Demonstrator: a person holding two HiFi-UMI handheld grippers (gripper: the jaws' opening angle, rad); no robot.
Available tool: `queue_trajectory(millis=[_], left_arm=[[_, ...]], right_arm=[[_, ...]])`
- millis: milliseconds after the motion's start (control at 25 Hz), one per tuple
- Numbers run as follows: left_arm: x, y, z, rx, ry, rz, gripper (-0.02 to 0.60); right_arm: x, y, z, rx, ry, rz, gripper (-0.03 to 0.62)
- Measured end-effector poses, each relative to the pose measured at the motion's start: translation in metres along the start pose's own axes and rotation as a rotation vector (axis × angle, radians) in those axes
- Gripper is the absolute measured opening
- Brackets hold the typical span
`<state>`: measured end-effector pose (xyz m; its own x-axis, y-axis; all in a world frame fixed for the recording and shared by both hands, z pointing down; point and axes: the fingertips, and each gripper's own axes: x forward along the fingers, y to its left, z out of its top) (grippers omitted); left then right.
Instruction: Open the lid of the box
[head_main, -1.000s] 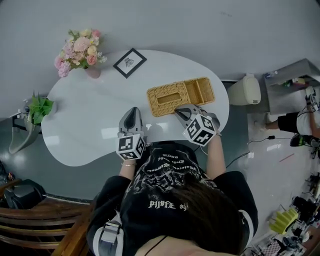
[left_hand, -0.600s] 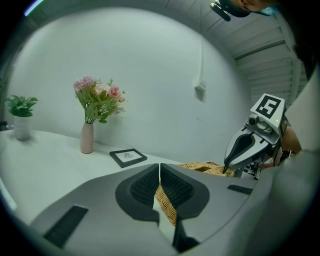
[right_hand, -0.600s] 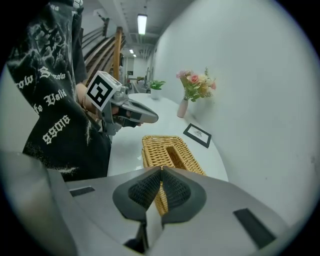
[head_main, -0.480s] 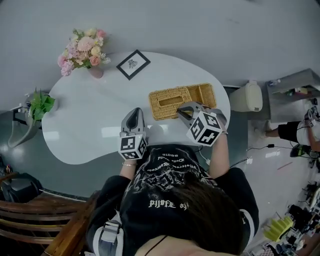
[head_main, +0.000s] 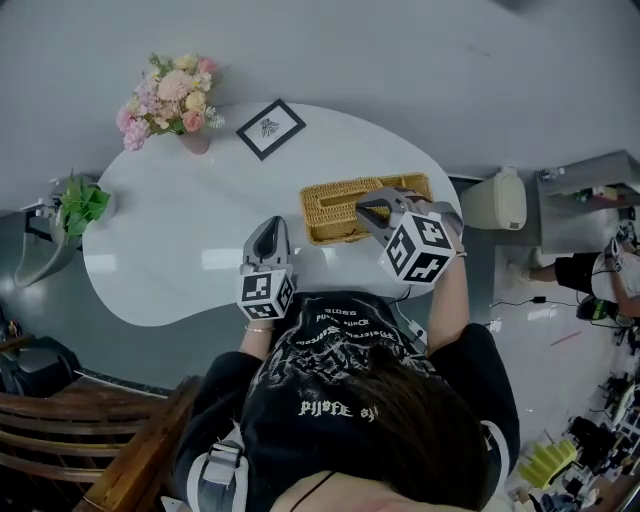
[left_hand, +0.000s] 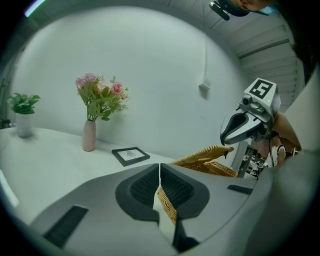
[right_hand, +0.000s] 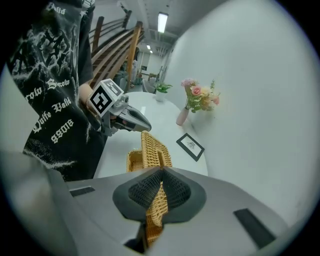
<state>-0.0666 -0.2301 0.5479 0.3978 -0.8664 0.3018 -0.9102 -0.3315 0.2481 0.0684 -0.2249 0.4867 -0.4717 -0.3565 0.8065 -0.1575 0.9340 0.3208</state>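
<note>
On the white table (head_main: 170, 230): a wicker box (right_hand: 132, 161) sits toward the right end, close to the edge nearest the person.
Lid (left_hand: 202, 155): woven like the box, with a long slot in it. One long edge is lifted clear of the box and the opposite edge lies down along it, so the lid stands tilted.
Right gripper (head_main: 368, 210): clenched on the lid's raised edge, with the wicker pinched between its dark pads.
Left gripper (head_main: 268, 225): jaws pressed together with nothing between them. It is low over the table's near edge, to the left of the box and apart from it.
Box interior: an open compartment shows beside the raised lid in the right gripper view; what is in it cannot be told.
Far side of the table: a pink vase of flowers (head_main: 172, 95) stands near the back edge, and a framed picture (head_main: 271, 127) lies flat beside it.
Left end: a potted plant (head_main: 78, 210) stands just off the table's tip.
Person: wears a black shirt with white print, arms reaching forward.
</note>
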Motion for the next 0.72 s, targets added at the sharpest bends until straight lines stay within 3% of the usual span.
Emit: queue_trajectory(millis=[720], left_arm=[[0.003, 0.017, 0.010, -0.015, -0.010, 0.052, 0.025]], right_arm=[[-0.001, -0.066, 0.020, -0.174, 0.052, -0.069, 0.035]])
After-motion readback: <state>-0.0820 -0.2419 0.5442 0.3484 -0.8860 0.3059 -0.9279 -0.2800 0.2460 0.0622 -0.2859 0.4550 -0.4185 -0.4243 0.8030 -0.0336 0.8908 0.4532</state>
